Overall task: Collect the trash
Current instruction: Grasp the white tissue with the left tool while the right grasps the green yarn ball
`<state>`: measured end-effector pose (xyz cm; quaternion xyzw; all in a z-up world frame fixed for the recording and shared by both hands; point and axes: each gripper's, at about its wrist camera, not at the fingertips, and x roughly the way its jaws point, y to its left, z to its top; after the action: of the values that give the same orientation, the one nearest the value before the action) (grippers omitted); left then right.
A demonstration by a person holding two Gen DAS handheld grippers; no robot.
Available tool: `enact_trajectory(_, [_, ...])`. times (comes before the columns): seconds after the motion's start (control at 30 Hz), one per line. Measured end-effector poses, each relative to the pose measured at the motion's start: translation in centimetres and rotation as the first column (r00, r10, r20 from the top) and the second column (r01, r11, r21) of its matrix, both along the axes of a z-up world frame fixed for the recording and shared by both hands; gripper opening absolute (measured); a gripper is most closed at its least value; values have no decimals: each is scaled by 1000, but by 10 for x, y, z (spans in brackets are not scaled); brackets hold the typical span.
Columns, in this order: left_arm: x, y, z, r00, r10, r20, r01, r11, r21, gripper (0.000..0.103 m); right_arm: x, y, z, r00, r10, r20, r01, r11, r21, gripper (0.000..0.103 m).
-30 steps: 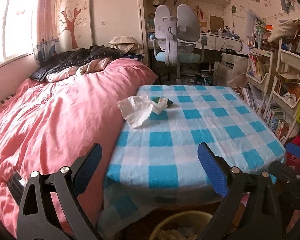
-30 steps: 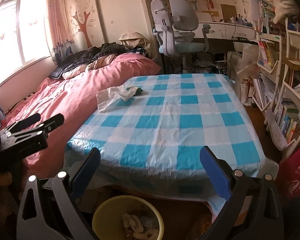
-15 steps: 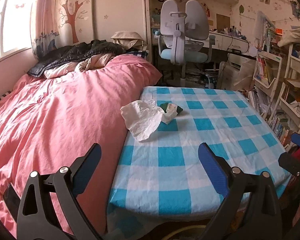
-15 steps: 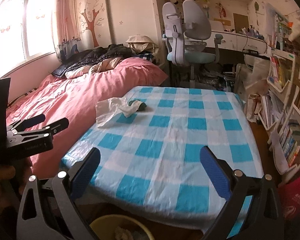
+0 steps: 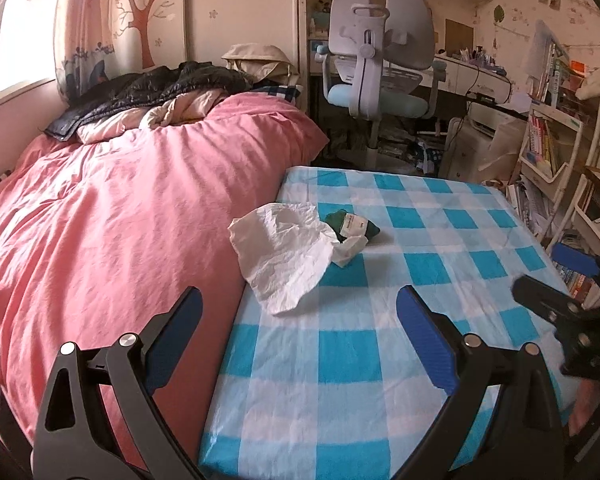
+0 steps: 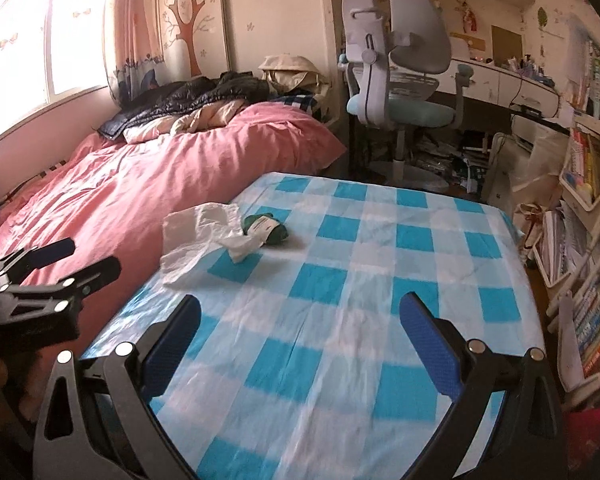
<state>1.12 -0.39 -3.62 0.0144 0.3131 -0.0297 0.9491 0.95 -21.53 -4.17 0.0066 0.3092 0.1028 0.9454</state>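
Observation:
A crumpled white paper (image 5: 288, 256) lies near the left edge of the blue-checked table (image 5: 380, 360), touching a small dark green wrapper with a white label (image 5: 352, 224). Both also show in the right wrist view, the paper (image 6: 196, 236) and the wrapper (image 6: 266, 230). My left gripper (image 5: 300, 336) is open and empty, over the table's near left part, short of the paper. My right gripper (image 6: 300, 340) is open and empty over the table's near edge. Each gripper shows from the side in the other's view, the right one (image 5: 568, 296) and the left one (image 6: 60, 268).
A pink bed (image 5: 100, 220) runs along the table's left side. A grey-blue desk chair (image 5: 380, 72) and a desk stand beyond the table. Bookshelves (image 6: 592, 216) crowd the right side.
Both grippers have risen and moved forward over the table toward the paper. The yellow bin below the table's near edge has dropped out of view.

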Motion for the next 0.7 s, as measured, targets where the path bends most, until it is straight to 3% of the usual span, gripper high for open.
enact_trajectory(0.37, [89,-16,-50,992,-76,-104,85,993,88,94,102,13,-29,998,26,-58,-24,999,36,95])
enact_trajectory(0.7, [153,-3,-68,994,-18,-111,27,997,77,94,163,36,-58,980,107,-167,-94,992,88,72])
